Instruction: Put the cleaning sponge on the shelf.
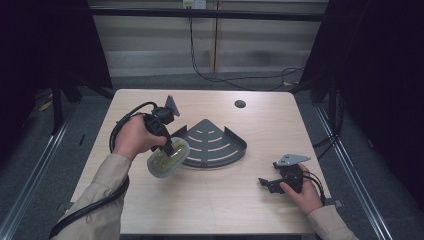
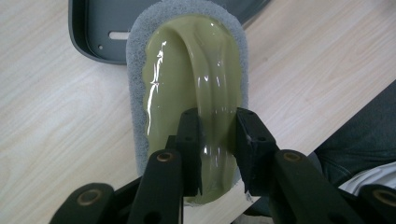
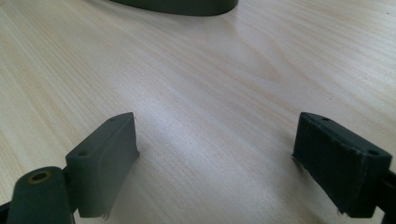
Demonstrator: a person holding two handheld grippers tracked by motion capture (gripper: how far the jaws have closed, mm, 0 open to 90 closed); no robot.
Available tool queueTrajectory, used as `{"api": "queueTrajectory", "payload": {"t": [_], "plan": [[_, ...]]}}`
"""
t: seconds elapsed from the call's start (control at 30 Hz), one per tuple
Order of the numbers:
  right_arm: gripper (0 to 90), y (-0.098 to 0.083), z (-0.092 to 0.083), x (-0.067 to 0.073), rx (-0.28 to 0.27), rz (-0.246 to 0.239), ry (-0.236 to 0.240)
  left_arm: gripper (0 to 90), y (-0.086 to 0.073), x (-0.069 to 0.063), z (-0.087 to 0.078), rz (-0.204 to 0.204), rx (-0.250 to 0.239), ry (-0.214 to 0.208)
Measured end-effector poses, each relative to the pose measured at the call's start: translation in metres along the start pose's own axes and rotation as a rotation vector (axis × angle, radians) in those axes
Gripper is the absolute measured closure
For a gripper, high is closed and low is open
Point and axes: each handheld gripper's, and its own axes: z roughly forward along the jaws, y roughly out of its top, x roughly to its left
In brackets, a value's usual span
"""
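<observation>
One pale wooden table (image 1: 210,200), rounded corners, with one small dark round hole (image 1: 240,104) near its far edge. On it sits one dark grey quarter-round corner rack with curved slots (image 1: 212,145), about mid-table.

Left gripper (image 1: 170,149) is held in the person's left hand (image 1: 134,137), above the table just left of the rack. Its fingers (image 2: 190,140) are clamped on the raised ridge of one oval scrubbing pad, a glossy olive-green plastic top on a grey sponge base (image 2: 187,79). In the left gripper view the pad's far end overlaps the rack's near edge (image 2: 93,37); whether pad and rack touch cannot be told. The pad's underside is hidden, and its near end is covered by the fingers.

Right gripper (image 1: 267,184) rests low at the table's near right, in the right hand (image 1: 300,192), well apart from the rack. Its two fingers (image 3: 105,158) stand wide apart with bare wood between them. The rack's rim (image 3: 187,7) is cut off at the top of the right gripper view.

A dark cable (image 1: 90,210) trails along the left sleeve.
</observation>
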Motion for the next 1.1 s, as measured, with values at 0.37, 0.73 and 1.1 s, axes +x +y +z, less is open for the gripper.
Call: {"api": "queueTrajectory", "payload": {"t": [0.37, 0.73, 1.1], "plan": [[12.9, 0.000, 0.000, 0.000, 0.000, 0.000, 0.000, 72.3, 0.021, 0.001, 0.000, 0.027, -0.014, 0.008], [12.9, 0.000, 0.000, 0.000, 0.000, 0.000, 0.001, 72.3, 0.034, 0.008, 0.009, 0.040, -0.023, 0.001], [12.9, 0.000, 0.000, 0.000, -0.001, 0.000, 0.002, 72.3, 0.053, 0.008, 0.013, 0.062, -0.018, -0.003]]}}
